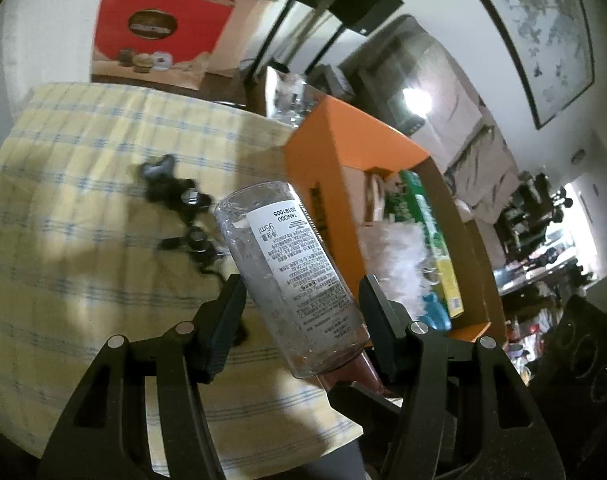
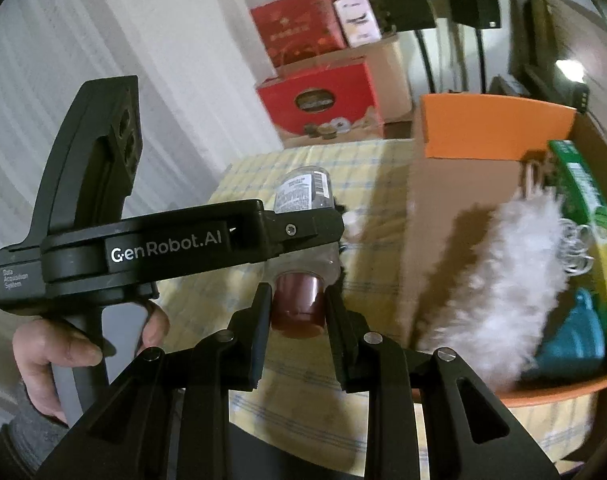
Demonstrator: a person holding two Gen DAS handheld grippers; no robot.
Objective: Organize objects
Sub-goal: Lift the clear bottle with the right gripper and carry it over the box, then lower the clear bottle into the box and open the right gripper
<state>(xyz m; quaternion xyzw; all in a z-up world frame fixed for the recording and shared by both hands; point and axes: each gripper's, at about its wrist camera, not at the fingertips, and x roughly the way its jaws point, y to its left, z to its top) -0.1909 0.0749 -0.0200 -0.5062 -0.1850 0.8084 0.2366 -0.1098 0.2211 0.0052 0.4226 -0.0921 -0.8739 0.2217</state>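
The clear bottle (image 1: pixel 287 276) hangs in the air between my two sets of fingers, above the near right corner of the desk (image 1: pixel 83 184) with its yellow checked cloth. Its long axis is tilted: the flat base points up and away toward the far left, the dark red cap (image 2: pixel 299 304) points down and back toward me. The white label with fine print faces my left camera, reading upside down.

My left fingers (image 1: pixel 299 300) are clamped on the bottle's body, one pad on each side of its lower half. My right fingers (image 2: pixel 297 300) are clamped on the cap, closer together, since the cap is narrow.

Just right of the bottle stands an open orange box (image 1: pixel 323 152), its near wall close beside the glass. Inside it I see a white fluffy thing (image 2: pixel 507 280), a green and yellow carton (image 2: pixel 587 216), something teal (image 2: pixel 575 332) and some wire rings; what lies under them is hidden. On the cloth to the far left of the bottle lies a tangle of small black parts (image 1: pixel 179 204), blurred, so I cannot tell what they are. Beyond the desk stand red gift boxes (image 1: pixel 159 36).

From my right camera, the left gripper's black body crosses in front of the bottle and hides its middle. A hand (image 2: pixel 63 356) grips that handle at the lower left.
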